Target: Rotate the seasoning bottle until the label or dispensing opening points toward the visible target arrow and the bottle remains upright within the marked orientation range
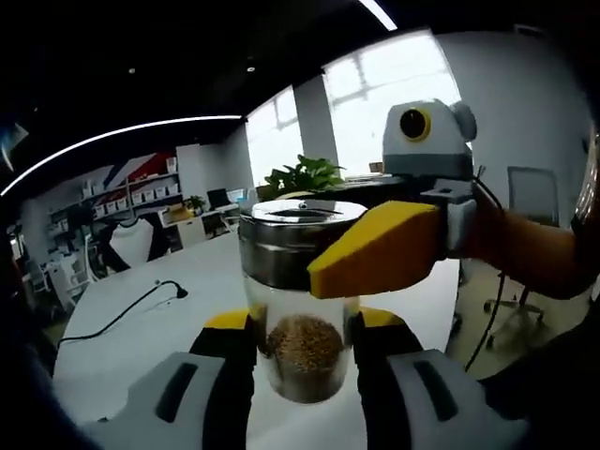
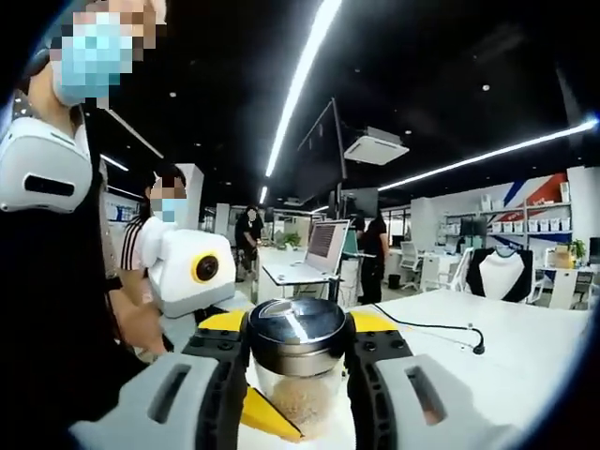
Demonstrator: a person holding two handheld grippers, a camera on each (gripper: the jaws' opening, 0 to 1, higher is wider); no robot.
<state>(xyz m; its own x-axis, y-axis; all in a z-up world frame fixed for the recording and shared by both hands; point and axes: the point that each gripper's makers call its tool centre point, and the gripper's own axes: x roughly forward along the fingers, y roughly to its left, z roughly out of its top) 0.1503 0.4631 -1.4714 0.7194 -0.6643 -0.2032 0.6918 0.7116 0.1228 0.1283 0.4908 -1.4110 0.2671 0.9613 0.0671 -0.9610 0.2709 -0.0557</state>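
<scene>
Seasoning bottle [image 1: 302, 323]: upright above white table [image 1: 141, 337]. Left gripper [image 1: 302, 347] clamps glass body as anchor; right gripper [image 2: 298, 361] clamps steel cap [image 2: 298, 333], likely for twisting.

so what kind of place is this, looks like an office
Probably an open-plan office or lab: a long white table with a laptop on it, shelves of white boxes along the far wall, and an office chair by the window.
</scene>
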